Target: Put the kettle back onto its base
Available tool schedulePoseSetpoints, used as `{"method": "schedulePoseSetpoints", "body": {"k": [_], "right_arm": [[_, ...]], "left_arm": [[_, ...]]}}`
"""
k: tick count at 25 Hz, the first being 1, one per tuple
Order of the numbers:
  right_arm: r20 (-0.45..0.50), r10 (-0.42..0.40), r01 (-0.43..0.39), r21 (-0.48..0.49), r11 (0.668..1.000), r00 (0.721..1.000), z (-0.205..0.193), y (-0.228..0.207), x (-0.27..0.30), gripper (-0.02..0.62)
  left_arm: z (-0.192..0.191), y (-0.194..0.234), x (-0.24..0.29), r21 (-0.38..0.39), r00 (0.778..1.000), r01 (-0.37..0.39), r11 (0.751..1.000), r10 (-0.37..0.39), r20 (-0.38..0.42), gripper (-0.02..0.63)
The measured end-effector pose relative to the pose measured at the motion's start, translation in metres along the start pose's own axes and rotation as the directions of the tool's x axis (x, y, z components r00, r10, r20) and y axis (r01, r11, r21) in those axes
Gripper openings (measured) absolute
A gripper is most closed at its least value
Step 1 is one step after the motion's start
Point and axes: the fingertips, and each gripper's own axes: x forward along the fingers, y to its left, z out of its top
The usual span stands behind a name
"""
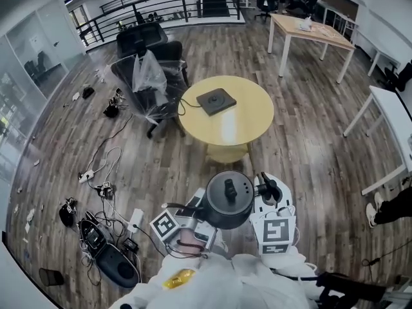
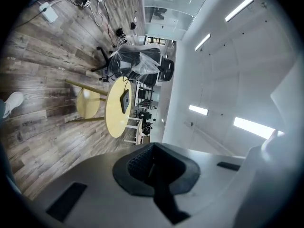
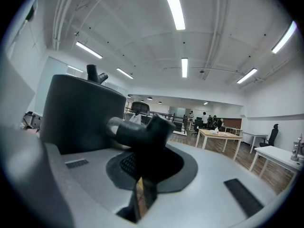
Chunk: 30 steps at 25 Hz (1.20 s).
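A dark grey kettle (image 1: 228, 201) with a knobbed lid hangs in the air close to my body, short of the round yellow table (image 1: 251, 118). Its flat black base (image 1: 215, 100) lies on that table with a cord running off the left edge. My right gripper (image 1: 269, 188) is shut on the kettle's handle (image 3: 137, 129), and the kettle body (image 3: 80, 113) fills the left of the right gripper view. My left gripper (image 1: 192, 212) sits beside the kettle's left side, partly hidden under it. In the left gripper view the left gripper (image 2: 154, 172) shows shut jaws with nothing between them, and the table (image 2: 113, 120) and base (image 2: 125, 100) lie ahead.
An office chair wrapped in clear plastic (image 1: 149, 82) stands against the table's left side. Cables, a power strip and bags (image 1: 103, 237) litter the wooden floor at left. A wooden desk (image 1: 309, 34) stands far back right, and a white table (image 1: 393, 124) at the right edge.
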Motion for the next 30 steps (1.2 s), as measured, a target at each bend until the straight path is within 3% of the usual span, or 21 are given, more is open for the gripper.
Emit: {"method": "schedulePoseSetpoints", "body": {"k": [10, 22, 30], "right_arm": [[0.027, -0.019, 0.019, 0.007, 1.0, 0.999, 0.027, -0.011, 0.159, 0.041], [-0.029, -0.05, 0.051, 0.027, 0.998, 0.998, 0.018, -0.062, 0.283, 0.041], [-0.028, -0.013, 0.013, 0.03, 0.999, 1.0, 0.021, -0.113, 0.382, 0.043]], "left_arm": [[0.113, -0.012, 0.123, 0.042, 1.0, 0.003, 0.999, -0.003, -0.02, -0.003], [0.165, 0.01, 0.246, 0.003, 0.998, -0.047, 0.999, 0.047, -0.046, -0.003], [0.198, 0.016, 0.345, 0.004, 0.999, -0.054, 0.999, 0.054, -0.005, -0.003]]}}
